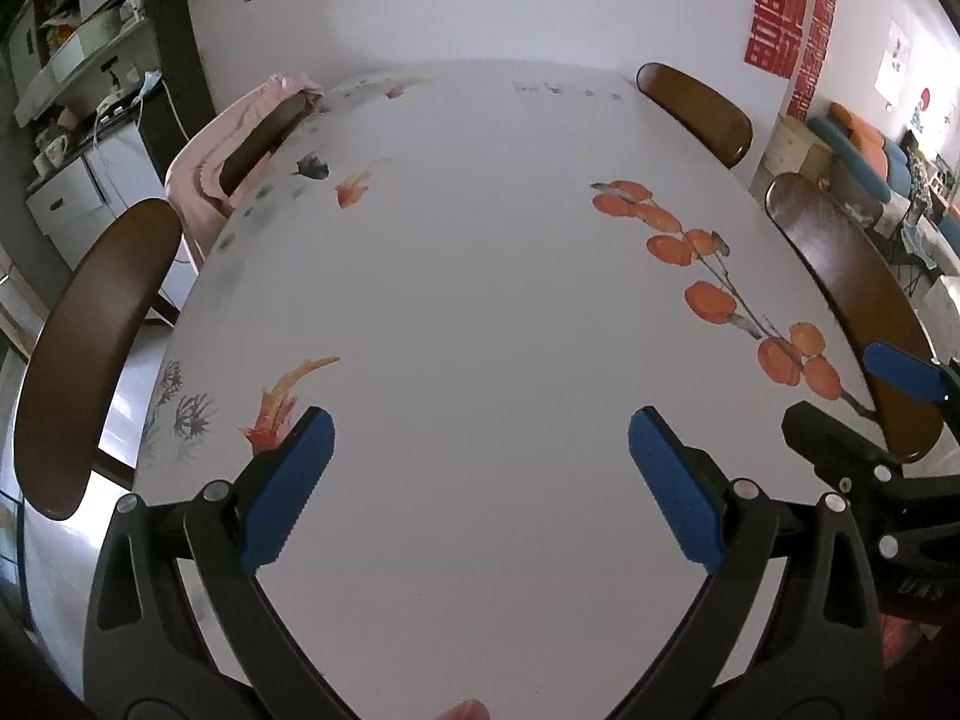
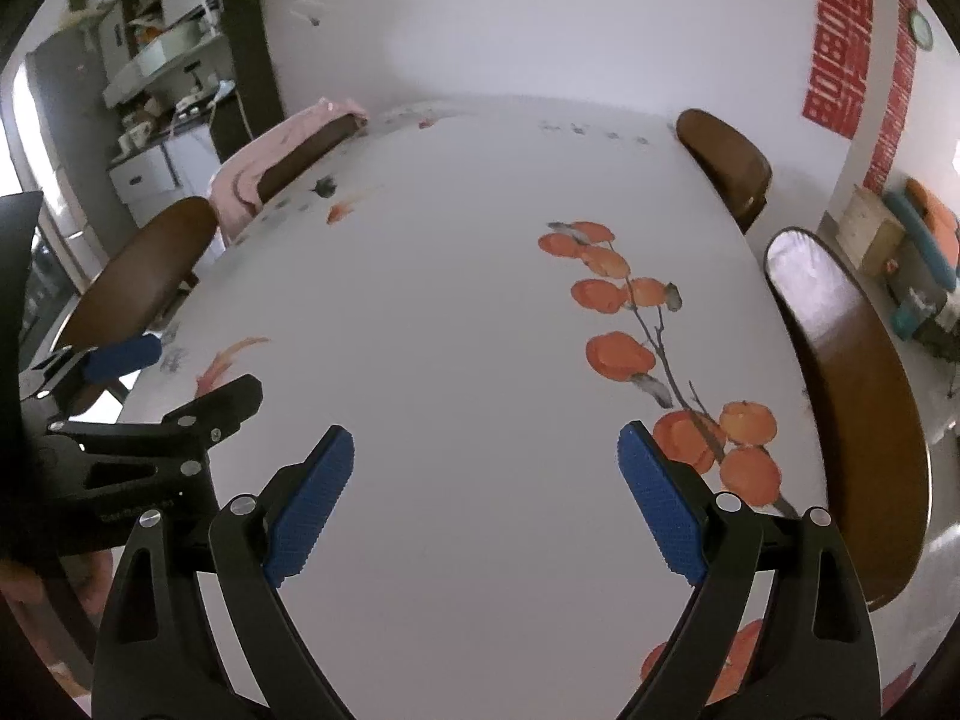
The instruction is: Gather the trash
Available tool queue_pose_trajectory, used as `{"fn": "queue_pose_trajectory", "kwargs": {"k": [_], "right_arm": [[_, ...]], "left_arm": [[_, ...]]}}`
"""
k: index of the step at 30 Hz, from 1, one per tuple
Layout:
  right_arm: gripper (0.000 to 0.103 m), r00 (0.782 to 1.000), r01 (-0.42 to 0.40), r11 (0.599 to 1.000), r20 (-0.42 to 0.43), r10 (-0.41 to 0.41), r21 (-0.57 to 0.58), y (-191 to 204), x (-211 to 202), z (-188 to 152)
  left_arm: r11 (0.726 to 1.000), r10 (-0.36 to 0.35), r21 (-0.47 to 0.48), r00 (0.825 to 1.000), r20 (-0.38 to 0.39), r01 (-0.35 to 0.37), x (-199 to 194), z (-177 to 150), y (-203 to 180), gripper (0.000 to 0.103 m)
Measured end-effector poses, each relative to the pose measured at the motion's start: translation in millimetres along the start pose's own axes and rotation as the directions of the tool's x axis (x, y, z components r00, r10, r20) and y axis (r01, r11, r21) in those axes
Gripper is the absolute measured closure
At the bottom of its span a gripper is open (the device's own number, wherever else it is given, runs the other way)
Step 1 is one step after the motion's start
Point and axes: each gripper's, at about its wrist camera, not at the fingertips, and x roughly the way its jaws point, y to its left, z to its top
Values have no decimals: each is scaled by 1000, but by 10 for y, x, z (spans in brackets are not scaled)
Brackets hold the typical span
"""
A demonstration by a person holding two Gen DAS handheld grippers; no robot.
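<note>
No trash shows in either view. My left gripper point(image 1: 480, 426) is open and empty above the near part of a white table point(image 1: 480, 240) printed with orange fruit and fish. My right gripper point(image 2: 486, 444) is open and empty above the same table point(image 2: 450, 270). The right gripper also shows at the right edge of the left wrist view point(image 1: 852, 396). The left gripper also shows at the left edge of the right wrist view point(image 2: 198, 378). The two grippers are side by side.
Brown wooden chairs stand along both sides of the table point(image 1: 78, 360) point(image 1: 852, 300) point(image 1: 696, 108). A pink cloth point(image 1: 222, 144) hangs over the far left chair. Kitchen shelves and cabinets point(image 1: 78, 90) are at the far left, a sofa point(image 1: 864, 144) at the far right.
</note>
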Motion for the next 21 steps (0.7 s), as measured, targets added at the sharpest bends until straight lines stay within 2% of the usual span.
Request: {"fn": "queue_pose_trajectory", "kwargs": {"k": [17, 21], "right_arm": [[14, 1000, -14, 1000, -17, 15, 17, 29, 201, 146], [14, 1000, -20, 1000, -17, 20, 2, 80, 237, 182]], "left_arm": [[1000, 5, -9, 1000, 8, -5, 94, 134, 102, 7], [1000, 6, -19, 999, 38, -6, 70, 134, 142, 7]]}}
